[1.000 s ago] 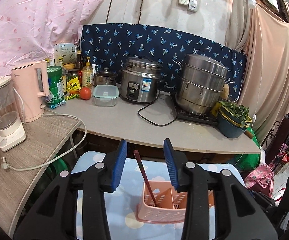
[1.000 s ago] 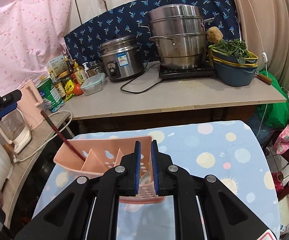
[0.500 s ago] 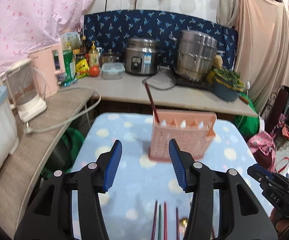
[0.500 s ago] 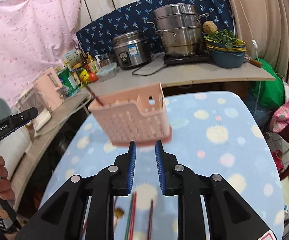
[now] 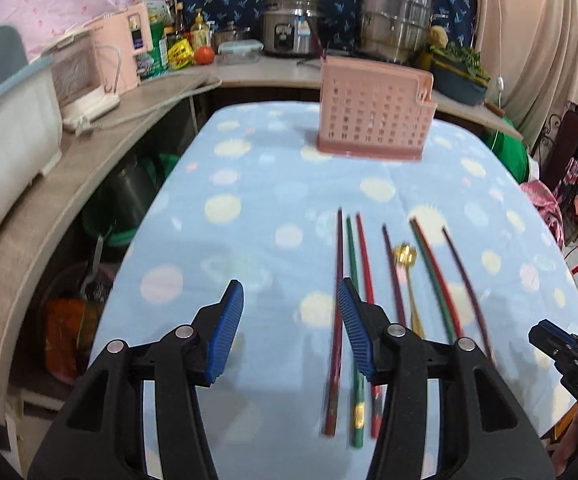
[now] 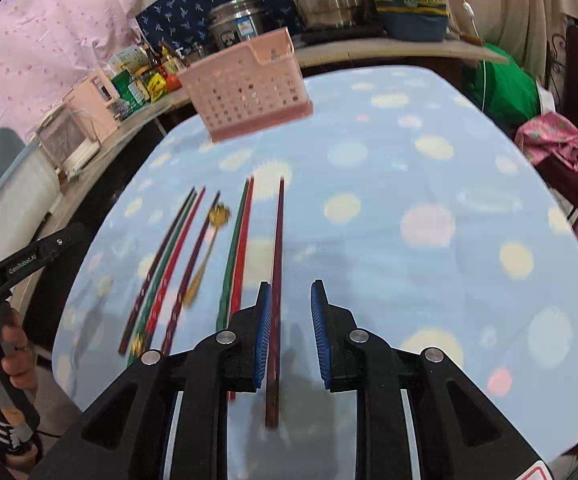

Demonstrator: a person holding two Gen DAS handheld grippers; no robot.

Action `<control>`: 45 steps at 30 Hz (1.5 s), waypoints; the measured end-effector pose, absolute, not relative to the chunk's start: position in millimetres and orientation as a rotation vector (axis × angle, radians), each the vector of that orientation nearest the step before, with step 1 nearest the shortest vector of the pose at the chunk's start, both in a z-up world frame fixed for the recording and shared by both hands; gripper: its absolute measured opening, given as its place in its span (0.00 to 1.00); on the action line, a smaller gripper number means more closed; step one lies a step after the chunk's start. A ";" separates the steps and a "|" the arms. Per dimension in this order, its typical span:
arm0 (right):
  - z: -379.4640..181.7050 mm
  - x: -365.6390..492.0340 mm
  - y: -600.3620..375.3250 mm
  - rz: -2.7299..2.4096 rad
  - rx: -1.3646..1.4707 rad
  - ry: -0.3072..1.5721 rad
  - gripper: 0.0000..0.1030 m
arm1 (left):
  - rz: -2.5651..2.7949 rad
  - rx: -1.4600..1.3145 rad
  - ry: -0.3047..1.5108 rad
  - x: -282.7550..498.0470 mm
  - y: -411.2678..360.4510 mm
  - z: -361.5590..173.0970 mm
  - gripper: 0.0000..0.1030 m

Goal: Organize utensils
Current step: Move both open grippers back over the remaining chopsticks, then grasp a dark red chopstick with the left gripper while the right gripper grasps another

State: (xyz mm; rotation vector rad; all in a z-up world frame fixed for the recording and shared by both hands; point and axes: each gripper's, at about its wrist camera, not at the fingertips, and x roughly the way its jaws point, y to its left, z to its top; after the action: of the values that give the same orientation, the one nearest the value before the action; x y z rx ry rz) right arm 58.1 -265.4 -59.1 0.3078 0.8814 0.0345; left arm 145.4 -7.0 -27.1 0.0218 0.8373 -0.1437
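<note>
A pink perforated utensil basket [image 5: 373, 110] stands at the far end of the blue dotted tablecloth [image 5: 249, 240], one dark chopstick sticking out of it; it also shows in the right wrist view [image 6: 249, 92]. Several red, green and dark chopsticks [image 5: 353, 280] and a gold spoon [image 5: 407, 264] lie side by side on the cloth. My left gripper [image 5: 291, 302] is open and empty above the leftmost chopsticks. My right gripper [image 6: 289, 304] is open, a dark chopstick [image 6: 277, 264] lying below its left finger [image 6: 263, 328].
A counter [image 5: 273, 72] behind the table holds a rice cooker [image 5: 291, 36], a steel steamer pot [image 5: 395, 26], bottles and a pink kettle [image 5: 123, 46]. A side shelf [image 5: 49, 184] runs along the left. The table's right edge drops to bags on the floor.
Both grippers have pulled back from the basket toward the near end of the table. The right gripper let go of the basket and opened wider. The chopsticks now lie under both grippers.
</note>
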 end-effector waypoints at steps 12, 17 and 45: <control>-89.6 25.9 -239.1 0.041 0.244 0.921 0.20 | -0.149 -0.008 0.930 99.4 5.1 -73.7 0.46; -91.7 23.6 -235.7 0.039 0.231 0.920 0.20 | -0.167 -0.011 0.945 92.1 3.4 -81.9 0.47; -95.6 23.2 -235.0 0.021 0.218 0.916 0.12 | -0.197 0.008 0.962 98.2 -11.3 -100.4 0.28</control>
State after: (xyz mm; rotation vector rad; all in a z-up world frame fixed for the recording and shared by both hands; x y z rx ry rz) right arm 23.2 -235.0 -95.6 0.2179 0.9159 0.0206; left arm 98.2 -11.3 -100.4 0.0078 0.9619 -0.1965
